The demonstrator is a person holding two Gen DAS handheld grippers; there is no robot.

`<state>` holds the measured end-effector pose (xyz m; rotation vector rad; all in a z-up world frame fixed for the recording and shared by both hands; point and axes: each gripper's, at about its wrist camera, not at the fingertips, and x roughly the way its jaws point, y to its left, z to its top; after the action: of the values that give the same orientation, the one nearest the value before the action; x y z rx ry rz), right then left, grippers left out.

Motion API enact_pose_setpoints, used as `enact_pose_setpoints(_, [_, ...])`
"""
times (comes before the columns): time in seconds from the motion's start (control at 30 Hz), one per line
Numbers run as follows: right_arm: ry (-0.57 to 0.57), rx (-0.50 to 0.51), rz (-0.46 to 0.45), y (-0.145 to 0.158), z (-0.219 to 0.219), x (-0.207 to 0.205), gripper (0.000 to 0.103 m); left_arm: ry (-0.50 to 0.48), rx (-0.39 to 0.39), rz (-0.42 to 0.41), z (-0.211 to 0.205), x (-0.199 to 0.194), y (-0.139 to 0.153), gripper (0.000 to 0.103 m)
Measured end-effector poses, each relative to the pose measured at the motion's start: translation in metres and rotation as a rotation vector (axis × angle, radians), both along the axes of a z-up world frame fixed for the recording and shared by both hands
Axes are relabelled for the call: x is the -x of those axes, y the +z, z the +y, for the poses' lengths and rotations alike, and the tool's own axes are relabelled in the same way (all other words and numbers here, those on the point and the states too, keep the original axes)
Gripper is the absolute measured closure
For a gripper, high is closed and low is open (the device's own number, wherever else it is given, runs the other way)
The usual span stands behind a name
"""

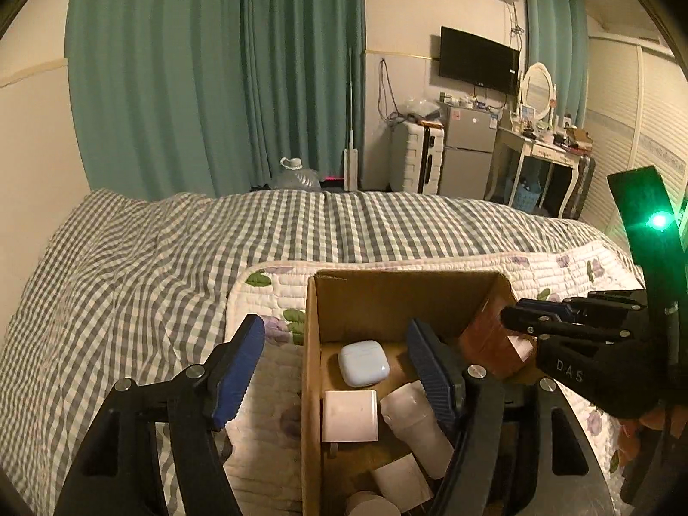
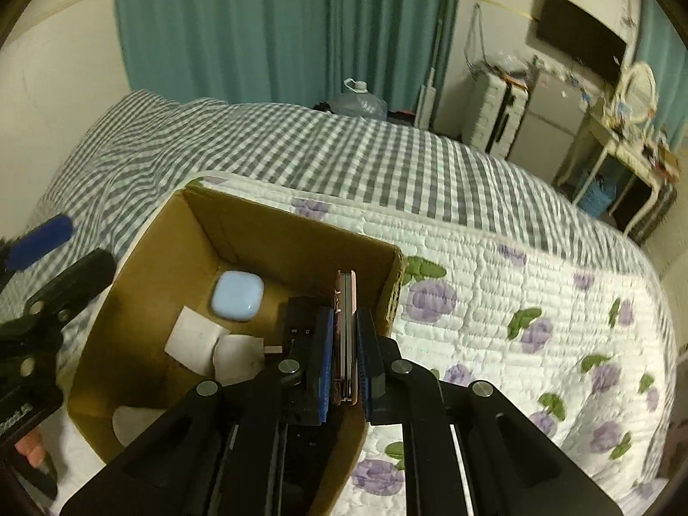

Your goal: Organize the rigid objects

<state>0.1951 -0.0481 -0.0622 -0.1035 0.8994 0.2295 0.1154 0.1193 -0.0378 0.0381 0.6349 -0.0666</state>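
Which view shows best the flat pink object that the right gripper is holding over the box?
The right wrist view: the flat pink rectangular object stands edge-on, clamped by the right gripper over the brown cardboard box. The left wrist view shows its broad reddish face, partly hidden by the right gripper.

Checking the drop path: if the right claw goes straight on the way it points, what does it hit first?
Likely the cardboard box: its floor or far right wall. The right claw holds a flat pink item over the box's right side; depth is unclear.
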Motion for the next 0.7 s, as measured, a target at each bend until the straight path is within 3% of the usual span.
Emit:
enact_pose_setpoints(0.03, [-0.012,-0.019,0.000,0.001,-0.002,0.000,0.080,0.002,-0.001,-0.004,0.000,0.001,0.000,0.032])
enact_pose_setpoints(0.07, [-0.021,-0.029,-0.005,0.003,-0.004,0.000,0.061,-0.001,-0.002,-0.011,-0.001,0.002,0.002,0.032])
enact_pose_setpoints(0.1, [-0.029,-0.041,-0.018,0.006,-0.007,0.001,0.052,-0.003,-0.002,-0.020,-0.001,0.003,0.003,0.032])
enact_pose_setpoints(0.37, [-0.030,-0.091,-0.078,0.036,-0.023,0.027,0.051,-0.005,-0.016,-0.084,-0.010,0.021,0.021,0.031])
enact_pose_setpoints(0.57, [-0.035,-0.066,-0.162,0.069,-0.041,0.069,0.042,-0.036,-0.043,-0.155,-0.027,0.055,0.056,0.031])
enact_pose_setpoints(0.7, [-0.067,-0.061,-0.256,0.106,-0.059,0.103,0.030,-0.042,-0.042,-0.206,-0.033,0.083,0.084,0.029])
